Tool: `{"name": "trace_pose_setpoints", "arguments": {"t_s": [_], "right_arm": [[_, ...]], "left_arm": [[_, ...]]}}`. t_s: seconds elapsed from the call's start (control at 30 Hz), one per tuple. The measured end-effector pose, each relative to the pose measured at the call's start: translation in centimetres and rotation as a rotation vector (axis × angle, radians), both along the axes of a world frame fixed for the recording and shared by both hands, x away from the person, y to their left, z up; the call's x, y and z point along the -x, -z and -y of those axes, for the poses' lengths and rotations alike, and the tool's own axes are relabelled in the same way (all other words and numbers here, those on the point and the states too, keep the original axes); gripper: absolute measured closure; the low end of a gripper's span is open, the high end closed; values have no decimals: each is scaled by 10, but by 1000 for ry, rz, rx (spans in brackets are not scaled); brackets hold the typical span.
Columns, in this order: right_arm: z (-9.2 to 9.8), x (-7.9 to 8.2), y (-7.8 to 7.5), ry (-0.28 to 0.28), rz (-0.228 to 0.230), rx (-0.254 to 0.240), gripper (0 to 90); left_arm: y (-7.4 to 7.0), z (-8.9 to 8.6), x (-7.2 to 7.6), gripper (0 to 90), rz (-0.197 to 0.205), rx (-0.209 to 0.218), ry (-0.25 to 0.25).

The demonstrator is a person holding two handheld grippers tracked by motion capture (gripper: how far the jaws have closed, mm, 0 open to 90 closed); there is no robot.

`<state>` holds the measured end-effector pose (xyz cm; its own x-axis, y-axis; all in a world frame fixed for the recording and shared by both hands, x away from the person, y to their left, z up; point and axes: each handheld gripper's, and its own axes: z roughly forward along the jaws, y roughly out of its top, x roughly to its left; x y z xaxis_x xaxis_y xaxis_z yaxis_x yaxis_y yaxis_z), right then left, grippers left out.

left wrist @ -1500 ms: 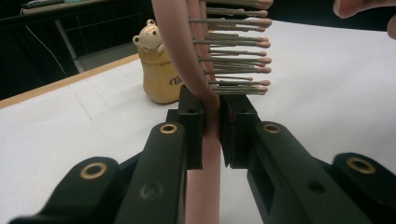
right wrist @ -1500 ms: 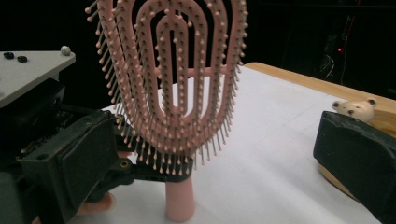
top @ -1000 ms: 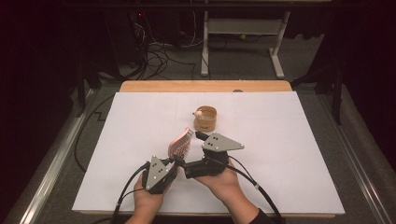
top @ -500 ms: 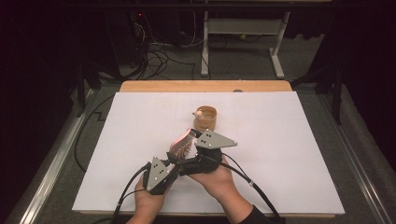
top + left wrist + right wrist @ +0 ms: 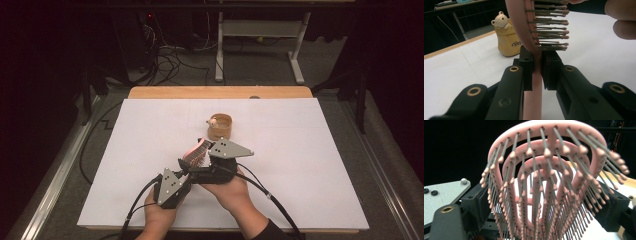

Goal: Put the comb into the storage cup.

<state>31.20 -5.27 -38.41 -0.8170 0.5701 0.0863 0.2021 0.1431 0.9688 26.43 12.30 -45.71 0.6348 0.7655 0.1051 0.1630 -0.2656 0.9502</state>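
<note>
A pink hairbrush (image 5: 196, 152) with grey pink-tipped bristles is held up over the white table. My left gripper (image 5: 182, 164) is shut on its handle; in the left gripper view the pads (image 5: 527, 67) clamp the pink handle (image 5: 534, 100) just below the bristles. My right gripper (image 5: 206, 156) faces the bristle side. Its jaws have just been closing with the brush head (image 5: 549, 145) between them, one jaw on each side and no firm press visible. Behind the brush stands a tan cup (image 5: 220, 126) with a small bear figure on its rim (image 5: 500, 21).
A white sheet (image 5: 310, 165) covers the table, with a wooden edge (image 5: 220, 92) at the far side. Cables trail from both grippers over the near edge. Beyond the table the floor is dark, with cords and a desk frame (image 5: 260, 45).
The right gripper has shifted a little left, onto the brush head, and its jaws have drawn closer to it. The left gripper and the cup have kept still.
</note>
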Motion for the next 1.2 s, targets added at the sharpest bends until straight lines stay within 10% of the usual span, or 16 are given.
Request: {"name": "trace_pose_setpoints", "arguments": {"t_s": [1.2], "right_arm": [[0, 2, -6, 14, 1, 26, 208]], "left_arm": [[-1, 0, -2, 701, -4, 5, 31]]}}
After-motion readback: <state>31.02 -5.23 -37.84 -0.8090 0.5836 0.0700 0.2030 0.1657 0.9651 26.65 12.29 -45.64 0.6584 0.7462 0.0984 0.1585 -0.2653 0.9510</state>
